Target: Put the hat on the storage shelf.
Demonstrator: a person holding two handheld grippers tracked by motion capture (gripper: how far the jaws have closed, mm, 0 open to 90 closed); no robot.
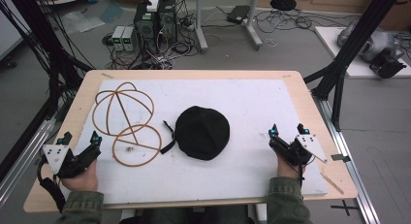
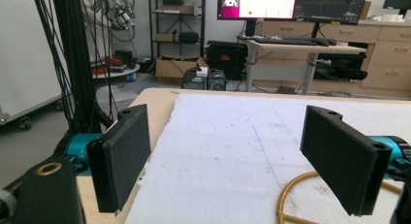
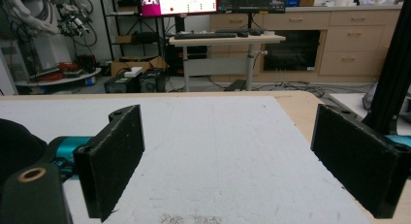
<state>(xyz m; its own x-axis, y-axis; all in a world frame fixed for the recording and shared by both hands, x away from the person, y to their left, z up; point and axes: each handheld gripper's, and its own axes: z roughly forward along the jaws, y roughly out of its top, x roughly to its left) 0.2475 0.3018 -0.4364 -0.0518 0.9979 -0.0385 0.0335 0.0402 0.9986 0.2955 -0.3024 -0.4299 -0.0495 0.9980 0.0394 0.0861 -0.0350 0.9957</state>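
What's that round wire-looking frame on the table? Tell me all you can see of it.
The frame is a tan, rod-like skeleton, maybe cane or wire. It has a dome of crossing arcs with a flat ring joined at its near side. It lies on the white pad at the table's left, empty and unheld. A black hat lies to its right, apart from it. The left gripper hovers near, open; a curve of the frame shows by its jaw.

Wooden table (image 1: pixel 310 112) under a white foam sheet (image 1: pixel 261 107) bearing black cap (image 1: pixel 202 132) and wire frame (image 1: pixel 127 121)
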